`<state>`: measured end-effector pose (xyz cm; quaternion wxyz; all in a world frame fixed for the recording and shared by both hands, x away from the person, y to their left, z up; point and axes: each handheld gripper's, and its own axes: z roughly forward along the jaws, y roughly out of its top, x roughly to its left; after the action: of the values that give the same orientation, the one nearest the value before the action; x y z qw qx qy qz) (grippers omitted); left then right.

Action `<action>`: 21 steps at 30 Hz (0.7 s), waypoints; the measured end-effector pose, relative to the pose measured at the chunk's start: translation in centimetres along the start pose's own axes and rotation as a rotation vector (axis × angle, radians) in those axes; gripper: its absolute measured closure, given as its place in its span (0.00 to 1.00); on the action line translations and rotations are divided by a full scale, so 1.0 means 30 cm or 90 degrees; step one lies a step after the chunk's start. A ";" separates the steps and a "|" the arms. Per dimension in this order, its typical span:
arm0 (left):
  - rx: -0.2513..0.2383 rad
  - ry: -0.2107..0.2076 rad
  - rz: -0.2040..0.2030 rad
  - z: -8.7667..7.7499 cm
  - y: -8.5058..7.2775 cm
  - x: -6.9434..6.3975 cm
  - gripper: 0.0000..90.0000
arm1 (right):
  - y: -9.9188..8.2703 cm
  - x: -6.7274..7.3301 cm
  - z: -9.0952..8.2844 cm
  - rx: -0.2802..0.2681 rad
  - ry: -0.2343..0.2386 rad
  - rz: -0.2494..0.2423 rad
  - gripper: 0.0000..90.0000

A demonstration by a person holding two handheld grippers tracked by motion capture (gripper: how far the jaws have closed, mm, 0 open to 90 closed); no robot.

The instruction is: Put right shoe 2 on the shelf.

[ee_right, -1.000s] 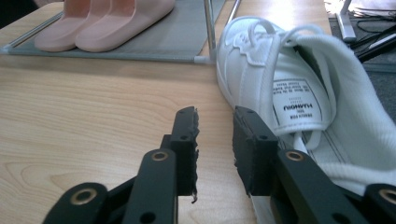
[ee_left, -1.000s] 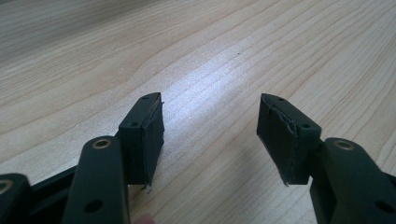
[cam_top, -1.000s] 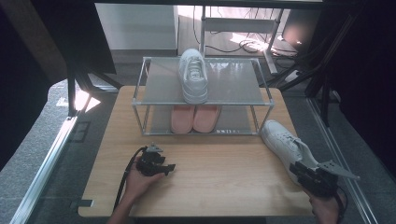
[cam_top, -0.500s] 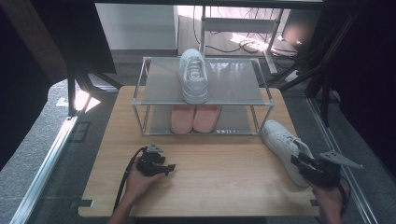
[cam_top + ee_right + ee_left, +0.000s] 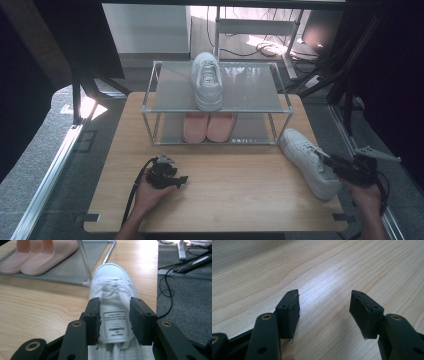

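A white sneaker (image 5: 304,156) lies on the wooden table (image 5: 240,192) at the right, toe toward the shoe rack (image 5: 150,107). My right gripper (image 5: 330,161) points at its heel end. In the right gripper view the sneaker (image 5: 112,282) has its tongue between the jaws of this gripper (image 5: 115,320). The jaws have just been opening, and the pads stand at the tongue's edges without squeezing it. A matching white sneaker (image 5: 207,82) sits on the rack's top shelf. My left gripper (image 5: 182,179) rests open on the table, with bare wood between its jaws (image 5: 324,312).
A pair of pink slippers (image 5: 208,126) stands on the rack's lower shelf, also near the rack leg in the right gripper view (image 5: 37,257). Cables (image 5: 172,287) lie on the grey floor past the table's right edge. Bare wood stretches between the two hands.
My right gripper has drawn back to the right and slightly up, away from the sneaker's middle toward its heel end. The sneaker stays on the table. The left hand has not moved.
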<state>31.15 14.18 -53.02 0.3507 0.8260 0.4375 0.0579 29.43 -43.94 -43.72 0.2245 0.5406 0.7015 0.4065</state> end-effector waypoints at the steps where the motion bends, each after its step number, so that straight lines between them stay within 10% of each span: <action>1: 0.000 0.000 0.000 0.000 0.000 -0.001 0.46 | 0.003 -0.015 0.010 0.006 0.008 0.003 0.68; 21: -0.010 -0.001 -0.001 -0.013 0.004 -0.005 0.46 | 0.017 -0.093 0.161 0.106 0.011 -0.043 0.60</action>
<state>30.99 14.23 -52.60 0.3577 0.8227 0.4376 0.0607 34.25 -44.94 -46.40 0.1864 0.5300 0.7526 0.3434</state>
